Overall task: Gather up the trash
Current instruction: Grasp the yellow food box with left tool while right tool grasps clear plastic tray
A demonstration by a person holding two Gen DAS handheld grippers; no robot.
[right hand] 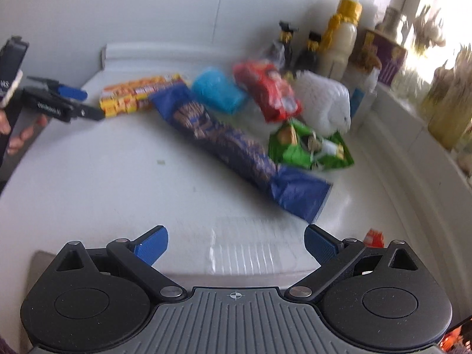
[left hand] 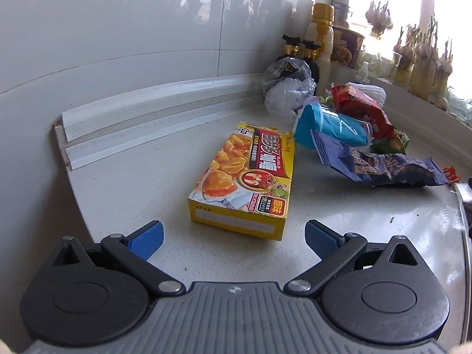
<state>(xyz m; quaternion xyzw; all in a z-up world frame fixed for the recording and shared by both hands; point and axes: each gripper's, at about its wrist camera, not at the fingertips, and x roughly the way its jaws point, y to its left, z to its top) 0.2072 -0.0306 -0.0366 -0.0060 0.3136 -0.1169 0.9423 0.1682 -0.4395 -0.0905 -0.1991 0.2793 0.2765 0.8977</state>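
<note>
A yellow curry box [left hand: 244, 177] lies flat on the white counter [left hand: 132, 177], just beyond my open left gripper [left hand: 233, 240], whose jaws hold nothing. Behind it to the right lie a light blue packet [left hand: 330, 126], a dark blue snack bag [left hand: 383, 165] and a red wrapper [left hand: 362, 109]. In the blurred right wrist view my right gripper [right hand: 236, 246] is open and empty over a clear plastic tray [right hand: 244, 250]. Ahead of it lie the dark blue snack bag [right hand: 233, 150], a green packet [right hand: 309, 144], the red wrapper [right hand: 268, 88], the light blue packet [right hand: 218, 90] and the yellow box [right hand: 138, 94]. The left gripper [right hand: 79, 103] shows beside that box.
Sauce bottles [left hand: 298, 56], a gold-capped white bottle [left hand: 320, 38] and an instant noodle cup [left hand: 348, 47] stand against the tiled wall. Clear plastic bags [left hand: 286, 85] and white foam netting [right hand: 324, 103] sit near them. Garlic bunches [left hand: 424, 59] line the windowsill. A small red scrap [right hand: 374, 237] lies beside my right fingers.
</note>
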